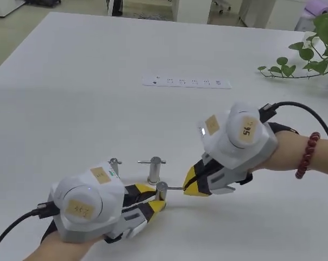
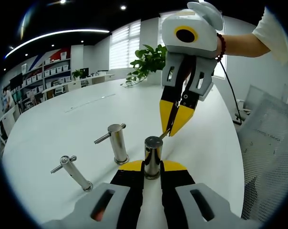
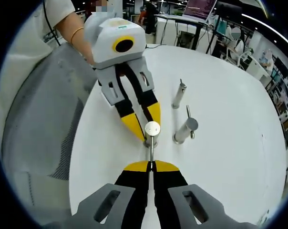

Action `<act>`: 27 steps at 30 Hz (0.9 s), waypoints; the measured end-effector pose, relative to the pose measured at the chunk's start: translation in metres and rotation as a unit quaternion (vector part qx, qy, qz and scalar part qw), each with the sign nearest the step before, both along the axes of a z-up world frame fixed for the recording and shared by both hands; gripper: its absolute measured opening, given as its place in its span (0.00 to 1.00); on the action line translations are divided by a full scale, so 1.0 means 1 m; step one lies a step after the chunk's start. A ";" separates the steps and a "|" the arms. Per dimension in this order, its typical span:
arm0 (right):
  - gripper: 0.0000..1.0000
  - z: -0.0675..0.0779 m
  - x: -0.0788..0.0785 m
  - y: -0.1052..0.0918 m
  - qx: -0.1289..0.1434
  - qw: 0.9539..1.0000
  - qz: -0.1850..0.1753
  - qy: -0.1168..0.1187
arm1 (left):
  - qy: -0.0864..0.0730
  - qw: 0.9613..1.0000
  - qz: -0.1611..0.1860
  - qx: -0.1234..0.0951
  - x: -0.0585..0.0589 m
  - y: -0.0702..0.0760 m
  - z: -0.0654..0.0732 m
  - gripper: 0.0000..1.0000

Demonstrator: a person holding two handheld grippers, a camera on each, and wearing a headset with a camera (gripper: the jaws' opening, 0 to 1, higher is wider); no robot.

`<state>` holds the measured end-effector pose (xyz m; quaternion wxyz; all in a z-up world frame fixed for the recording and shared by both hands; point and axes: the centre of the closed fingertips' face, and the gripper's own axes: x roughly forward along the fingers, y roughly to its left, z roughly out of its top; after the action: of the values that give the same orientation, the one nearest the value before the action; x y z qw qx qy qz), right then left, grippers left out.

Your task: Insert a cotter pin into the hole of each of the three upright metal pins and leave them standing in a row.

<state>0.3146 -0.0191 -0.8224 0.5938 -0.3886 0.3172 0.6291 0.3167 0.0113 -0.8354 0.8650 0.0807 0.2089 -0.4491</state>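
Cotter pin [image 3: 151,151] pinched lengthwise in the right gripper [image 3: 151,165], jaws drawn narrow on it, free end reaching the head of the gripped metal pin [image 3: 151,130]. Cannot tell whether that end is already inside the hole.

Gripped metal pin upright on the white table [image 1: 71,109], clamped low on its shaft by the left gripper [image 2: 153,168], one yellow tip on each side of it. In the head view, right gripper just right of the gripped metal pin, left gripper just below and left of it, the two sets of tips near each other with the pin between.

Second metal pin [image 2: 117,143] upright, just beyond the gripped metal pin and apart from it, second cotter pin [image 2: 103,138] sticking out sideways through its head. Third metal pin [image 2: 75,171] farther out on the same side, also standing, third cotter pin [image 2: 58,167] crosswise near its top.

Power strip [image 1: 187,82] lying flat well beyond the gripped metal pin. Leafy plant [image 1: 310,51] far off beyond and to the right of it. Bead bracelet [image 1: 309,155] on the wrist behind the right gripper.
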 end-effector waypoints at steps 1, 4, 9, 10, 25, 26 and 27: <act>0.03 0.000 0.000 0.000 -0.002 1.000 0.000 -0.001 | 0.000 1.000 0.000 -0.001 0.000 0.000 0.000 0.11; 0.03 0.001 -0.001 0.001 -0.001 1.000 0.002 -0.001 | 0.000 1.000 0.001 -0.003 0.000 0.000 0.000 0.11; 0.03 0.003 -0.002 0.000 0.000 1.000 -0.004 0.001 | 0.000 1.000 0.003 -0.005 0.001 0.000 0.000 0.11; 0.03 0.003 -0.002 0.001 0.000 1.000 -0.003 0.002 | 0.000 1.000 0.003 -0.006 0.001 0.000 0.000 0.11; 0.03 0.006 -0.002 0.010 0.010 1.000 -0.002 0.000 | 0.000 1.000 0.006 -0.011 0.002 -0.001 0.000 0.11; 0.03 0.005 -0.002 0.011 0.011 1.000 -0.004 0.000 | 0.000 1.000 0.006 -0.011 0.002 -0.001 0.000 0.11; 0.03 0.006 -0.002 0.011 0.011 1.000 -0.004 0.000 | 0.001 1.000 0.006 -0.012 0.002 -0.001 0.000 0.11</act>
<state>0.3121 -0.0083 -0.8166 0.6009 -0.3801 0.3120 0.6302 0.3184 0.0104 -0.8358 0.8685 0.0686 0.2046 -0.4462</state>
